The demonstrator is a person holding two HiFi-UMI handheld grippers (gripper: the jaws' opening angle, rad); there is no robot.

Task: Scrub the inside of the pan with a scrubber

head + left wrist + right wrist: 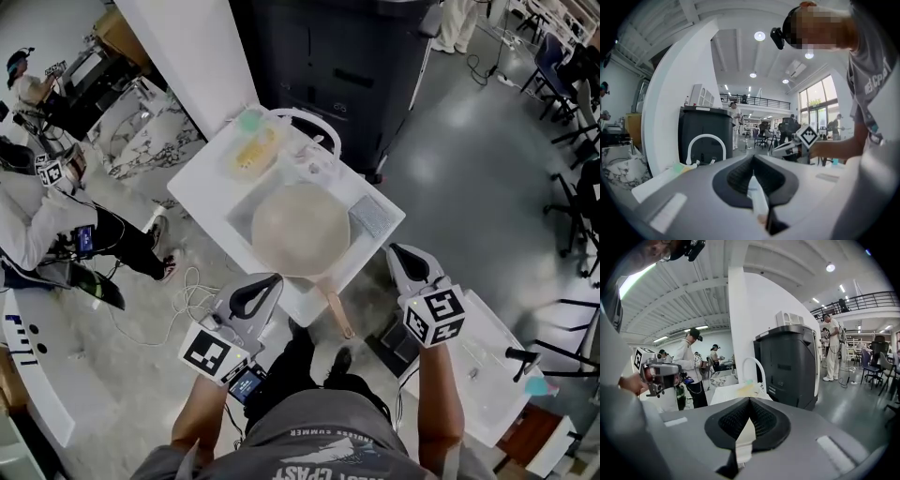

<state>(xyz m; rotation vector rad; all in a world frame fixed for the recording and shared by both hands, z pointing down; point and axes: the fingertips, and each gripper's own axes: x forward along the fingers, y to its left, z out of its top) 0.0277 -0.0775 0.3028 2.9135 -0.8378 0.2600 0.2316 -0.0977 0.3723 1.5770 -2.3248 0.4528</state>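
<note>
1. Head view: The pan (pixel 300 230) lies in the sunken basin of a white tabletop (pixel 202 183). Its pale round inside faces up, and its wooden handle (pixel 337 314) reaches over the near edge toward the person.
   - Behind the pan, a shallow tray holds a yellow pad (pixel 251 155). A white arched faucet (pixel 314 122) stands beside it.
   - A grey textured mat (pixel 375 217) lies on the tabletop just right of the pan.
   - The left gripper (pixel 272 279) hangs at the near left corner of the tabletop. Its tip is near the pan's rim but apart from it.
   - The right gripper (pixel 398 249) is off the tabletop's right edge, beyond the grey mat and clear of the pan.
   - Each gripper carries its marker cube close to the person's hand. Neither one touches or carries anything.

2. Left gripper view: The left gripper (pixel 752 158) has its jaws drawn together to a point, with nothing between them.
   - Past the tip are the faucet (pixel 706 147), a dark cabinet (pixel 705 129) and a strip of the tabletop (pixel 654 185).
   - The right gripper (pixel 787 147) shows off to the right with its marker cube (pixel 806 135). The pan is hidden behind the gripper's own body.

3. Right gripper view: The right gripper (pixel 750 400) has its jaws pressed closed and empty.
   - Ahead lie the tabletop (pixel 724 392), the yellow pad (pixel 746 390), the faucet (pixel 757 371) and the dark cabinet (pixel 787 366).
   - The left gripper (pixel 658 373) shows at the far left.
</note>
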